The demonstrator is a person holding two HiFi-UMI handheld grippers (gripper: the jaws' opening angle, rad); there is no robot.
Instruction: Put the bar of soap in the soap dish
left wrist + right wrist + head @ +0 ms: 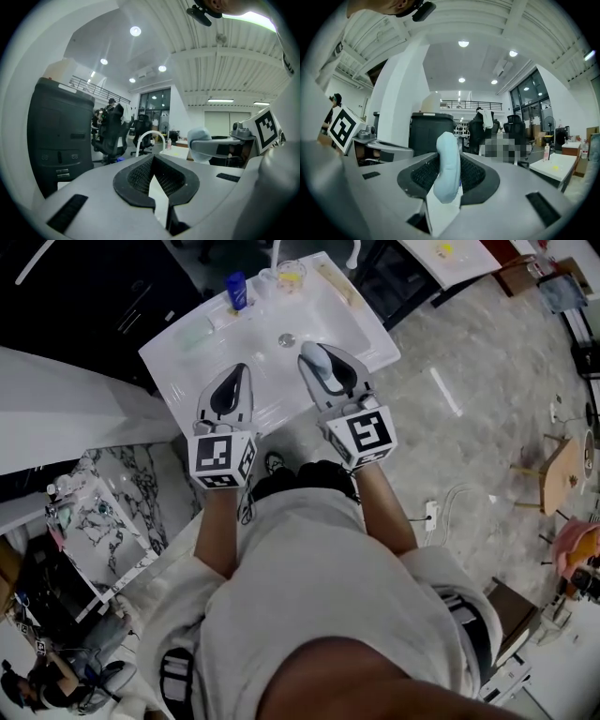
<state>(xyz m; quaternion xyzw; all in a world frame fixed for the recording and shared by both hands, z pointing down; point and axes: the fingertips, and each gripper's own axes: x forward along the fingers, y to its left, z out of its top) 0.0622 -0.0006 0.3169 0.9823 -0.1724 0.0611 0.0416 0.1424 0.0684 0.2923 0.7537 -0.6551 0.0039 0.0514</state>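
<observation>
A pale blue bar of soap (446, 164) stands upright between the pads of my right gripper (449, 157), which is shut on it. In the head view the soap (317, 360) and right gripper (315, 351) hang over the near part of the white sink (356, 329). My left gripper (238, 373) is beside it on the left, also over the sink's near edge. Its fingertips meet with nothing between them (152, 158). A pale green dish-like thing (194, 334) lies on the sink's left corner. It is too small to make out clearly.
On the sink's far rim stand a blue bottle (237, 289), a glass (292, 276) and the white faucet (278, 254). The drain (287, 338) is mid-basin. A black cabinet (61, 136) stands to the left and a white table (555, 168) to the right.
</observation>
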